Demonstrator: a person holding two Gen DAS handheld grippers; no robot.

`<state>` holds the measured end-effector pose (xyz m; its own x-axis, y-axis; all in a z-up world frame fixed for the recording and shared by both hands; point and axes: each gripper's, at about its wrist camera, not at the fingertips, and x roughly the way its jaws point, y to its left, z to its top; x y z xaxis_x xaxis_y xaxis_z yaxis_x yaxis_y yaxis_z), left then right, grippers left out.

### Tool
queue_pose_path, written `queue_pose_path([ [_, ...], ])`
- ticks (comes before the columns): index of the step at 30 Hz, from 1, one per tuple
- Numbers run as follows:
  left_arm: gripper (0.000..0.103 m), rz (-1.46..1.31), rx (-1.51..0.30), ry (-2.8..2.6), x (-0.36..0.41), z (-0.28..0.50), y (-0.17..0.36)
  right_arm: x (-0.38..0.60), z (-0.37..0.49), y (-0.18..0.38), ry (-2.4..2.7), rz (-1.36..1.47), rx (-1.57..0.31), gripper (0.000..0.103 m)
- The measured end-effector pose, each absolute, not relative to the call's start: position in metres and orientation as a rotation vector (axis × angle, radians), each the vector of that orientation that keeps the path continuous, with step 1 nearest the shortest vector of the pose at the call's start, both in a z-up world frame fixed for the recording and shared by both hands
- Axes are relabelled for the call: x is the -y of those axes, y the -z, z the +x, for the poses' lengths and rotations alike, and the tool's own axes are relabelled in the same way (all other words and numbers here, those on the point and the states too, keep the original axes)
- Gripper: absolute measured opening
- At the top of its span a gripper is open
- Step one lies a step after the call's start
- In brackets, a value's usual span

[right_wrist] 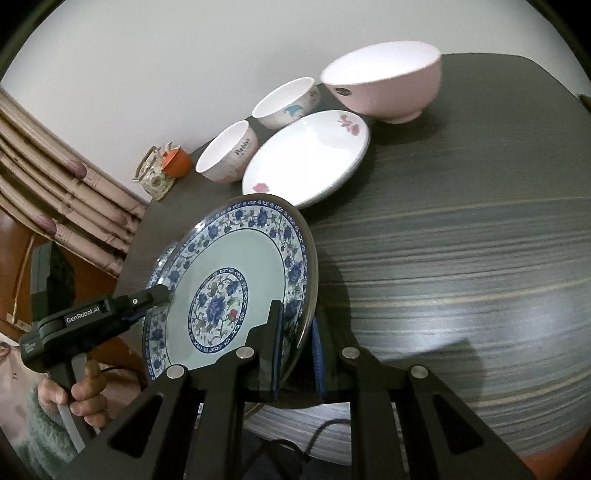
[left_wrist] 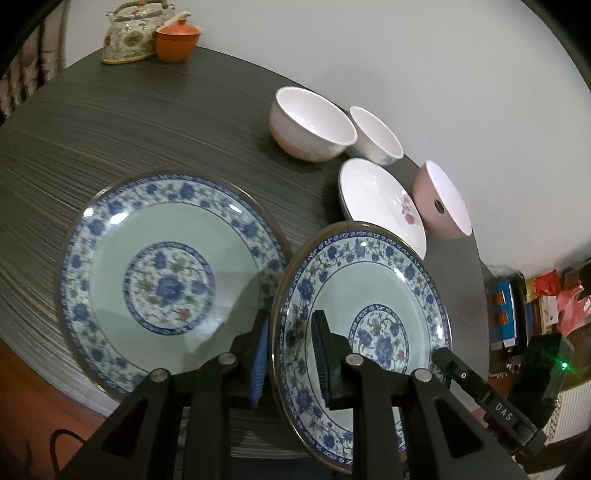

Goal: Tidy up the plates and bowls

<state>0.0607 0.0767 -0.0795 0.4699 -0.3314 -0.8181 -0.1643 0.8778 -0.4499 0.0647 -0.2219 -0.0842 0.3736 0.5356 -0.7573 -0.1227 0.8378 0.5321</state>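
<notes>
A blue-flowered plate (left_wrist: 365, 291) hangs tilted above the dark table (left_wrist: 147, 129), held from both sides. My left gripper (left_wrist: 291, 332) is shut on its left rim. My right gripper (right_wrist: 297, 332) is shut on its right rim, and in that view the same plate (right_wrist: 229, 266) faces left. A matching blue-flowered plate (left_wrist: 173, 280) lies flat on the table just left of the held one. Behind them stand a white bowl (left_wrist: 310, 123), a smaller bowl (left_wrist: 375, 134), a white plate with pink flowers (left_wrist: 380, 203) and a pink bowl (left_wrist: 441, 201).
A flowered teapot (left_wrist: 129, 33) and an orange lidded cup (left_wrist: 177, 40) stand at the far table edge by the wall. A curtain (right_wrist: 55, 184) hangs at the left. A person's hand (right_wrist: 85, 391) grips the left tool's handle. Boxes and bags (left_wrist: 535, 302) lie beyond the table's right edge.
</notes>
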Motion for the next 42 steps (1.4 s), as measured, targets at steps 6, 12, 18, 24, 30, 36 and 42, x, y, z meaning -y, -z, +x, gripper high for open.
queue_pose_path([
  [6, 0.021, -0.540, -1.065, 0.061, -0.106, 0.057, 0.071, 0.194, 0.075, 0.074, -0.481, 0.393, -1.108, 0.015],
  [12, 0.021, -0.553, -1.046, -0.006, -0.141, 0.052, 0.065, 0.155, 0.085, 0.065, -0.540, 0.358, -1.108, 0.015],
  [18, 0.021, -0.595, -1.030, -0.076, -0.174, 0.047, 0.069, 0.115, 0.091, 0.065, -0.585, 0.328, -1.115, 0.015],
  [24, 0.021, -0.618, -1.043, -0.134, -0.192, 0.049, 0.082, 0.089, 0.097, 0.078, -0.604, 0.317, -1.145, 0.015],
  [30, 0.021, -0.654, -1.063, -0.173, -0.207, 0.049, 0.094, 0.071, 0.102, 0.091, -0.609, 0.305, -1.175, 0.015],
  [36, 0.021, -0.658, -1.079, -0.185, -0.214, 0.048, 0.100, 0.061, 0.106, 0.095, -0.614, 0.286, -1.185, 0.015],
  [42, 0.021, -0.659, -1.097, -0.196, -0.214, 0.052, 0.107, 0.055, 0.108, 0.102, -0.605, 0.274, -1.203, 0.016],
])
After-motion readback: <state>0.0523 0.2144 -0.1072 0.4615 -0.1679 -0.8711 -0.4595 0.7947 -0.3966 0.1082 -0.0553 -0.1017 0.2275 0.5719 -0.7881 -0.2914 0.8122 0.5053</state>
